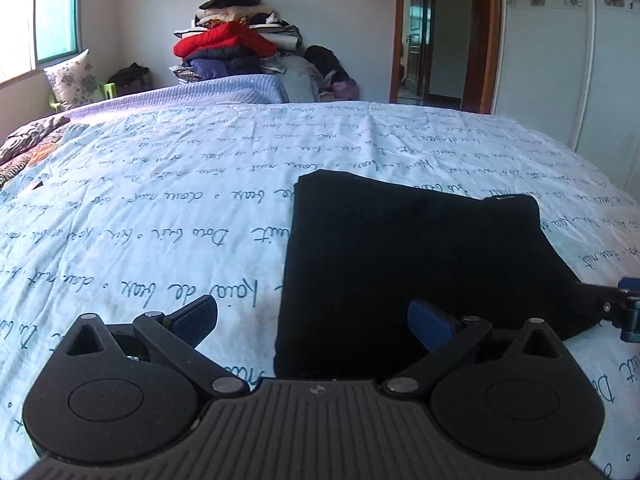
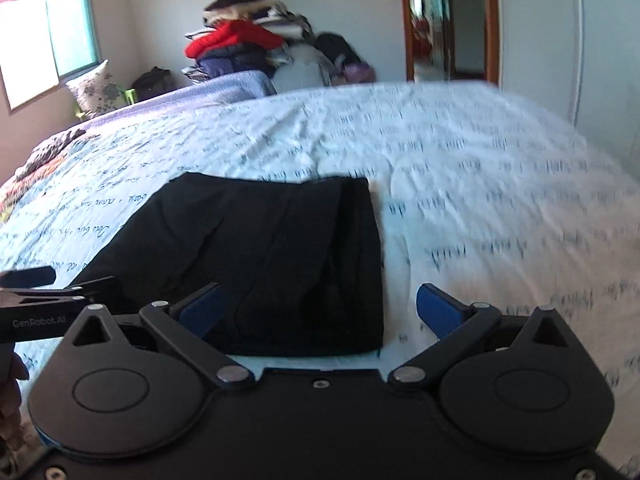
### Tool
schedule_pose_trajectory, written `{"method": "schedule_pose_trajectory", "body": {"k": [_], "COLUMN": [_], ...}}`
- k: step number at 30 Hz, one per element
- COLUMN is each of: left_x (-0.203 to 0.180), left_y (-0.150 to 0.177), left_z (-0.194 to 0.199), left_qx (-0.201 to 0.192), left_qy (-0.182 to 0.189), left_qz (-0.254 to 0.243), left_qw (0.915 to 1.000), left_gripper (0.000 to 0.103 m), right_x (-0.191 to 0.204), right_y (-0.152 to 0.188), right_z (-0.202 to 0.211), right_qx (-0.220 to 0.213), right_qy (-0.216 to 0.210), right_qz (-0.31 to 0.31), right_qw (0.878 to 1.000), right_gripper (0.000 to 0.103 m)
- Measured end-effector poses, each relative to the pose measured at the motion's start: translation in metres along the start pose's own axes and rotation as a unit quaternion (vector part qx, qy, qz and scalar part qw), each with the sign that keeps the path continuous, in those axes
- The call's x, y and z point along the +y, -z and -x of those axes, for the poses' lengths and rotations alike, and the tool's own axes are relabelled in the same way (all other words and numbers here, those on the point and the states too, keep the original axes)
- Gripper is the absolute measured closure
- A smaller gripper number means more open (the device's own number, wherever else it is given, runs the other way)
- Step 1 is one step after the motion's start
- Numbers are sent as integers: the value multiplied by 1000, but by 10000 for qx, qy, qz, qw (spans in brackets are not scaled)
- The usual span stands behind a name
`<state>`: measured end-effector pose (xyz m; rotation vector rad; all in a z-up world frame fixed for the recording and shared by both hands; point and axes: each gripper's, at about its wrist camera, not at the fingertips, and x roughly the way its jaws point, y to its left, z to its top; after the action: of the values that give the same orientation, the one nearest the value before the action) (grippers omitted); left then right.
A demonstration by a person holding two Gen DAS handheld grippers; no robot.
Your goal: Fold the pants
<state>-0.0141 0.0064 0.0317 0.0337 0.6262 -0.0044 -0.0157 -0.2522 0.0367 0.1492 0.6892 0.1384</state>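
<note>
The black pants (image 1: 416, 256) lie folded into a flat rectangle on the bed; they also show in the right wrist view (image 2: 272, 256). My left gripper (image 1: 312, 320) is open and empty, its jaws wide apart over the fold's near left corner. My right gripper (image 2: 320, 312) is open and empty, its jaws astride the fold's near right corner. The right gripper's tip (image 1: 624, 304) shows at the right edge of the left wrist view. The left gripper (image 2: 44, 300) shows at the left edge of the right wrist view.
The bed has a white quilt with blue script (image 1: 160, 200). A purple blanket (image 1: 200, 92) lies at its far side. A tall pile of clothes (image 1: 236, 40) stands behind it. A window (image 1: 40, 20) is at the left, a doorway (image 1: 420, 32) and a wardrobe (image 1: 560, 60) at the right.
</note>
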Motion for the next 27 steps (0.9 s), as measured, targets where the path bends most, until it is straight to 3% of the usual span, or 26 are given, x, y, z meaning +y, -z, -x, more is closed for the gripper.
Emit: {"method": "schedule_pose_trajectory", "body": {"k": [27], "left_x": [3], "left_y": [-4], "left_z": [10], "left_qx": [244], "left_qy": [-65], "left_qz": [105], "left_qw": [9996], "left_gripper": [0], "right_x": [13], "right_y": [2], "right_z": [1], "right_qx": [213], "right_qy": [-189], "right_qz": [302], "right_qw": [9991], "right_gripper": [0]}}
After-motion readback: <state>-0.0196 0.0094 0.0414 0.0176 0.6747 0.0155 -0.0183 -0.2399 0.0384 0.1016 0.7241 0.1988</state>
